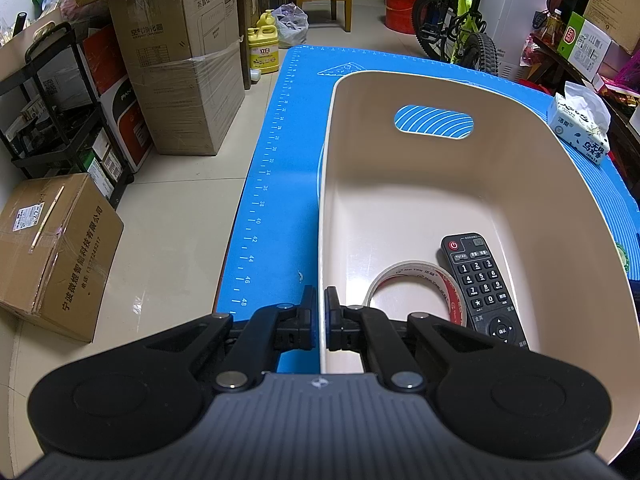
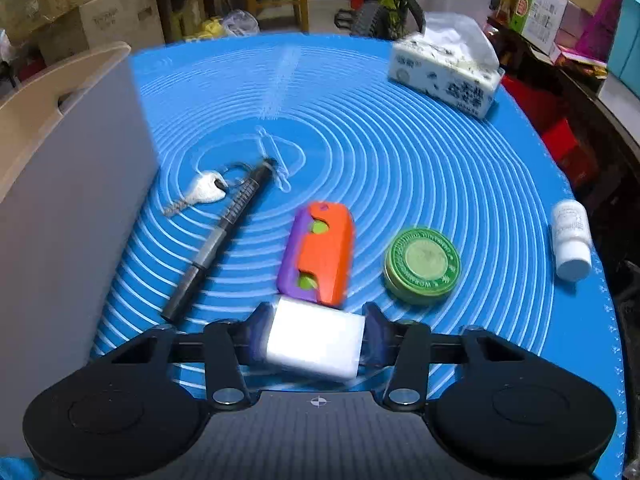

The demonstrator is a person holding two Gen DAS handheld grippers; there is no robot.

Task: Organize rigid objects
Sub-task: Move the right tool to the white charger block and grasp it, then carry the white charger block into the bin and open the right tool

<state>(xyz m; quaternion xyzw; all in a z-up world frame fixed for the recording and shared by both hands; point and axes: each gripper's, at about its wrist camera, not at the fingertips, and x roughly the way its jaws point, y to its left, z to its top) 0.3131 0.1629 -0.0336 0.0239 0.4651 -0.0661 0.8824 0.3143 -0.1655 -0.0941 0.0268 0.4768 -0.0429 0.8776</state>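
Note:
My left gripper is shut on the near left rim of a beige plastic bin. Inside the bin lie a black remote control and a roll of clear tape with red print. My right gripper is shut on a white rectangular block and holds it just above the blue mat. On the mat ahead lie an orange and purple toy, a black pen, a silver key on a ring, a green round tin and a white bottle on its side.
The bin's outer wall stands close on the left in the right wrist view. A tissue pack sits at the mat's far right, also in the left wrist view. Cardboard boxes, a shelf and a bicycle stand around the table.

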